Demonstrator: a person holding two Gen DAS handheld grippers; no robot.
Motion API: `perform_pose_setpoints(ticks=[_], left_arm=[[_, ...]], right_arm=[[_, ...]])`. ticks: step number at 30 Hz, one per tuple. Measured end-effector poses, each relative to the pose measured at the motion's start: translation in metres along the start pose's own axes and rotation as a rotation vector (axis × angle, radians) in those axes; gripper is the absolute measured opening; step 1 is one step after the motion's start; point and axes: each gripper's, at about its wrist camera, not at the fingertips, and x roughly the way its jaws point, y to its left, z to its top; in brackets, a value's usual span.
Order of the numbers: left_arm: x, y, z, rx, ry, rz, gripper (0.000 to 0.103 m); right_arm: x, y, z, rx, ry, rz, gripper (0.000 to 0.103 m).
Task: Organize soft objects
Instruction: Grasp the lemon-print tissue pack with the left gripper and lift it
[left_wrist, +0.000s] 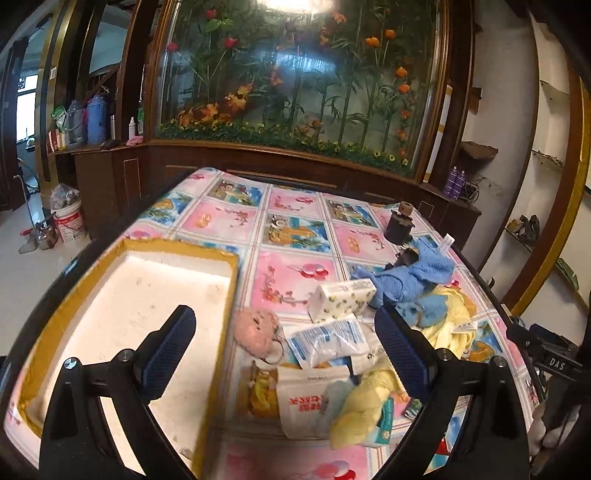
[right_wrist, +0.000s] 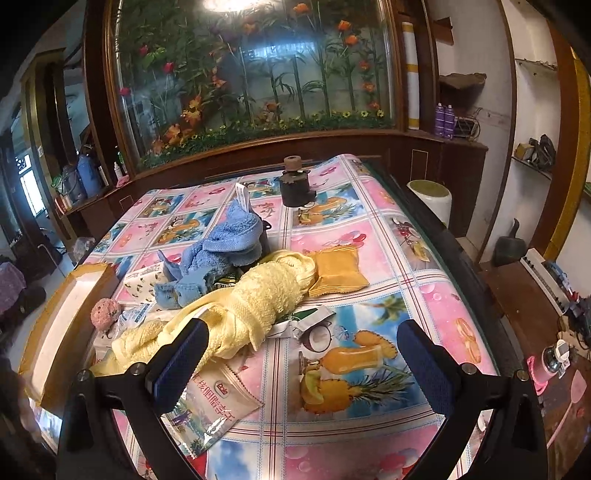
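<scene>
- Left wrist view: the left gripper (left_wrist: 284, 343) hangs with its jaws wide apart and empty, above the seam between the yellow-rimmed tray (left_wrist: 221, 258), lower left of frame, and a pile of packets, centre.
- Right wrist view: the right gripper (right_wrist: 301, 354) is likewise spread and empty; the yellow towel (right_wrist: 258, 299) lies centre-left, draped over packets, touching the blue towel (right_wrist: 221, 240).
- Risk: pinching the yellow towel may drag tangled packets or the blue towel along.
- Risk: a loose fold could slip free short of the tray.
</scene>
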Motion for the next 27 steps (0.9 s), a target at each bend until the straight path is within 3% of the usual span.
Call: perform_pose_setpoints(ticks=[4,8,12,16,21,22,26,27], left_arm=[[0.014,-0.003,0.020,0.084,0.037,-0.038,0.098],[0.054,-0.030,0.025,0.250,0.126,-0.164,0.098],[0.094,-0.055,0.028,0.379,0.195,-0.241,0.095],[0.123,-0.062,0.036,0.377,0.255,-0.347,0.095],[0.154,-0.073,0.029,0.439,0.321,-0.358,0.095],[0.158,-0.074,0.027,0.445,0.338,-0.364,0.090],[0.176,-0.073,0.021,0.399,0.452,-0.430,0.034],[0.178,-0.073,0.020,0.397,0.456,-0.421,0.034]], right_arm=[[0.015,0.003,-0.005,0.018,0.043,0.032,0.103],[0.023,0.002,-0.006,0.031,0.067,0.050,0.103],[0.023,-0.004,-0.005,0.038,0.069,0.048,0.103],[0.022,-0.025,0.000,0.096,0.065,0.048,0.103],[0.026,-0.051,0.005,0.170,0.078,0.036,0.103],[0.028,-0.054,0.005,0.182,0.083,0.038,0.103],[0.035,-0.062,0.006,0.213,0.105,0.050,0.103],[0.037,-0.061,0.005,0.212,0.108,0.045,0.103]])
